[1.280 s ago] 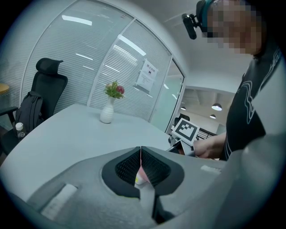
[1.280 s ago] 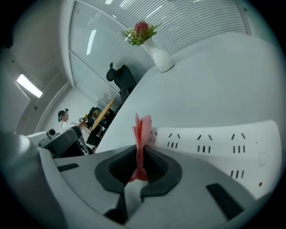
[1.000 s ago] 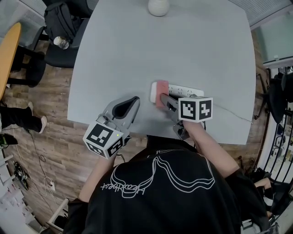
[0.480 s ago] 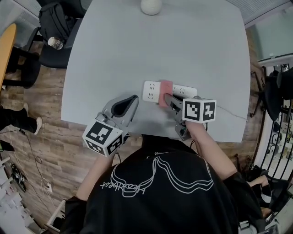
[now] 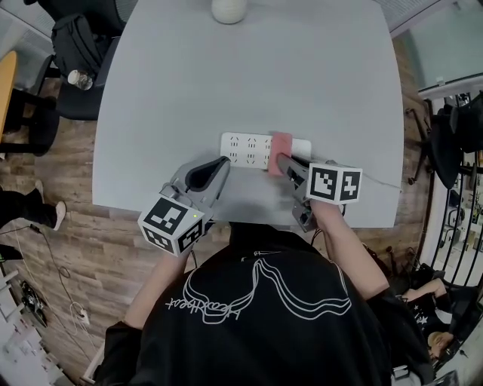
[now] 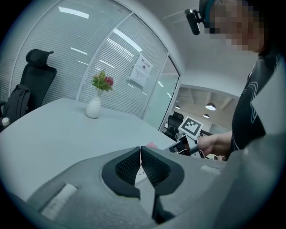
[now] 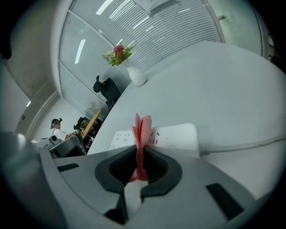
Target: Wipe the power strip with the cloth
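A white power strip (image 5: 253, 146) lies on the grey table (image 5: 249, 75) near its front edge; its cable (image 5: 381, 183) runs off to the right. My right gripper (image 5: 283, 160) is shut on a folded pink cloth (image 5: 281, 143), which rests on the strip's right part. The right gripper view shows the cloth (image 7: 141, 134) pinched upright between the jaws over the strip (image 7: 174, 136). My left gripper (image 5: 219, 166) is shut with nothing in it, just in front of the strip's left end, and in its own view the left gripper (image 6: 141, 162) has its pads together.
A white vase (image 5: 229, 9) with flowers (image 6: 103, 81) stands at the table's far edge. A black office chair with a backpack (image 5: 72, 45) sits off the table's left corner. The wooden floor (image 5: 68, 219) lies to the left.
The right gripper has slid the pink cloth to the right along the power strip, from its left end to its right part. The left gripper has stayed shut in front of the strip.
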A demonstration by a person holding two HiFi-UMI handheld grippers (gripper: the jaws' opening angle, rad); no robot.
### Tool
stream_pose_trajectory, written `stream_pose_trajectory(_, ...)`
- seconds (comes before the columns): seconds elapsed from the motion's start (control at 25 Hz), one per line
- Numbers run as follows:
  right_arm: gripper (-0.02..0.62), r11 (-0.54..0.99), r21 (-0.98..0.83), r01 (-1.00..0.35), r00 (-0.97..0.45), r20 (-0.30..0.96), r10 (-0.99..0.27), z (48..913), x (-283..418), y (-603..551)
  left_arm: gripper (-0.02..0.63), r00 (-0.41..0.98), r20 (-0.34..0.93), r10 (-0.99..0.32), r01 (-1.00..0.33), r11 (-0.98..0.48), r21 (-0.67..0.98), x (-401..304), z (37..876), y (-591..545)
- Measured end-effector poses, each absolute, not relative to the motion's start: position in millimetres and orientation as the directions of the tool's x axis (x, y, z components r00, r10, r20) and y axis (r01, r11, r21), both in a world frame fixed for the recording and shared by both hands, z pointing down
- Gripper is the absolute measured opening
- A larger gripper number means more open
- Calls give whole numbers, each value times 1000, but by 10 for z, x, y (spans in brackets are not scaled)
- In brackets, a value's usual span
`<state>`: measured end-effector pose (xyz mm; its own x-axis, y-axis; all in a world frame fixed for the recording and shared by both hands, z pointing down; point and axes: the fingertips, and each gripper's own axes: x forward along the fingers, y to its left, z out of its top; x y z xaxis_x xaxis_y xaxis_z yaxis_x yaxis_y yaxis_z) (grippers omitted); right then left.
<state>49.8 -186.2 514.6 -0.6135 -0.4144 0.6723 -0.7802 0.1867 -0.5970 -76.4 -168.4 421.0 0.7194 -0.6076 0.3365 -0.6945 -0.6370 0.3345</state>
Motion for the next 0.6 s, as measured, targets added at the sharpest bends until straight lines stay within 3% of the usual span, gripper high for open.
stream_pose_trajectory(0.6,40,102,-577,-810,-546,681,-489,5141,1295,-1879,14,758,353,-549,-650,-682,335,-254,4294,-1747)
